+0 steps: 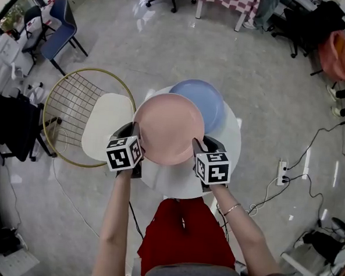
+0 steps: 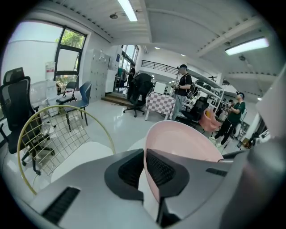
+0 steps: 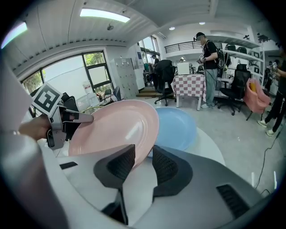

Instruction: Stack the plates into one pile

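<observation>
Left gripper [image 1: 134,130] is clamped on the rim of the pink plate [image 1: 168,128], which is held raised between both grippers. The right gripper [image 1: 199,144] is set with jaws apart around the opposite rim. The carrying step is judged underway; next, the plate must be centred over the blue plate [image 1: 212,102] just beyond.

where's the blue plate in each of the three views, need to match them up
Head view: the blue plate is just above centre on the white table, partly covered by the pink plate.
Left gripper view: not in it; the pink plate blocks that direction.
Right gripper view: right of centre, just beyond the pink plate's rim.
Shared landmark: the pink plate, in all three views.
</observation>
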Demonstrator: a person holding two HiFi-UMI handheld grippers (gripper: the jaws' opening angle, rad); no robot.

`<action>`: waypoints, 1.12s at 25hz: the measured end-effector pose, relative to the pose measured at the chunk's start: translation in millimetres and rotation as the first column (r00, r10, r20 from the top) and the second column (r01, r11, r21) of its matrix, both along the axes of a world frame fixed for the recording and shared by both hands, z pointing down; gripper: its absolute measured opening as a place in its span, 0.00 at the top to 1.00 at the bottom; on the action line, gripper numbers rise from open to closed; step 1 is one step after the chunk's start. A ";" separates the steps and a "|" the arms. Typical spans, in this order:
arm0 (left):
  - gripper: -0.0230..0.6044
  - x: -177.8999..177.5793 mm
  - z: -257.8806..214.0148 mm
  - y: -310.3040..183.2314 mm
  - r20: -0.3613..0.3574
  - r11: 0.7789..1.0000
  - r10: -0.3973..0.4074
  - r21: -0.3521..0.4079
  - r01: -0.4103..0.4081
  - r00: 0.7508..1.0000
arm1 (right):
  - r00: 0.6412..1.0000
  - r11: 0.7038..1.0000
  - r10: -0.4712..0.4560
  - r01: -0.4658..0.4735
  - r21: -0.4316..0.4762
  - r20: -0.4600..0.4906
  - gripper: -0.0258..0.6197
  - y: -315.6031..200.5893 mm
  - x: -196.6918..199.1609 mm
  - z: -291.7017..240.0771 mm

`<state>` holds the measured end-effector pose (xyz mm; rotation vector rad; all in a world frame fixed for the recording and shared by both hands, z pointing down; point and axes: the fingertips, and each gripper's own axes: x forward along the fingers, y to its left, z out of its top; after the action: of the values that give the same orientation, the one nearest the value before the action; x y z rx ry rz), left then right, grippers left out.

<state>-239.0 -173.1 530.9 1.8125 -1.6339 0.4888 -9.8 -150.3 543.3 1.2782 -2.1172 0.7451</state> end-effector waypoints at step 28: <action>0.91 112.3 44.5 -116.5 0.053 0.991 0.119 -0.065 -0.115 0.992 | 0.991 0.994 0.103 -0.105 -0.024 -0.083 0.75 -102.9 109.0 36.7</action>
<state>-126.7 -289.6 575.4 1.8710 -1.5381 0.6414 99.2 -253.2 580.0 1.3884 -1.9810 0.7513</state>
